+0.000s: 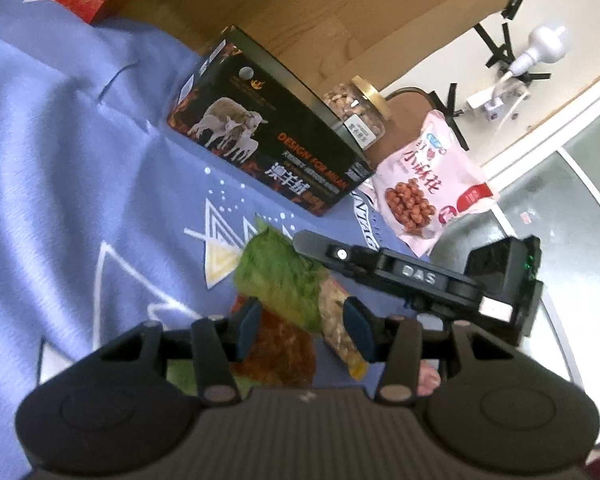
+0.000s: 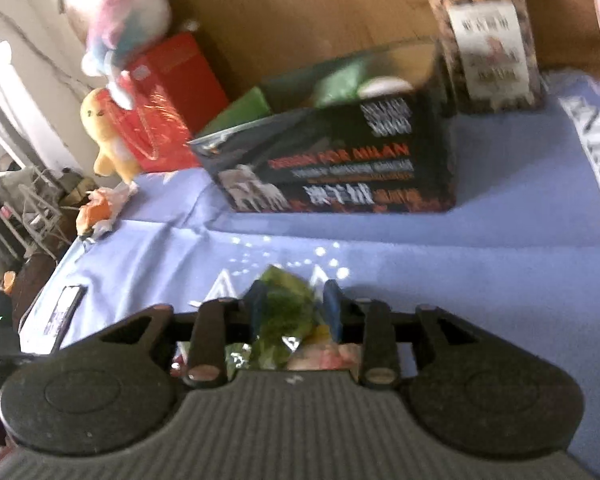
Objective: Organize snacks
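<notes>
The left gripper (image 1: 304,330) holds a green and orange snack packet (image 1: 284,280) between its 2 blue pads (image 1: 249,326), narrow on the packet's near end, and the packet slants up and away over the blue cloth (image 1: 80,168). Just right of the packet's far end lies the long black finger of the right gripper (image 1: 384,270), touching or nearly touching the packet's green part; which, I cannot tell.

In the right wrist view the right gripper (image 2: 294,308) has the green packet (image 2: 286,312) between its blue pads (image 2: 334,308), set narrowly apart. That view is blurred, so whether the pads press on the wrapper cannot be told.

Beyond both grippers a stretch of bare blue cloth lies open up to the black box (image 1: 272,128), whose open top shows green packets (image 2: 340,76) inside. The box stands on the cloth near its far edge, where bare wooden tabletop (image 1: 340,12) begins. Close by the right end of the box stands a glass jar of nuts (image 1: 358,108) with a gold lid, and near it on the right a pink snack bag (image 1: 428,184) lies on the cloth's right edge.

To the far left a red box (image 2: 168,104) stands just beside the black box, with a yellow plush toy (image 2: 108,132) and a pastel plush toy (image 2: 128,12) against it. Crumpled orange wrappers (image 2: 98,210) lie at the cloth's left edge, and a small dark card (image 2: 66,312) lies near the left corner.
</notes>
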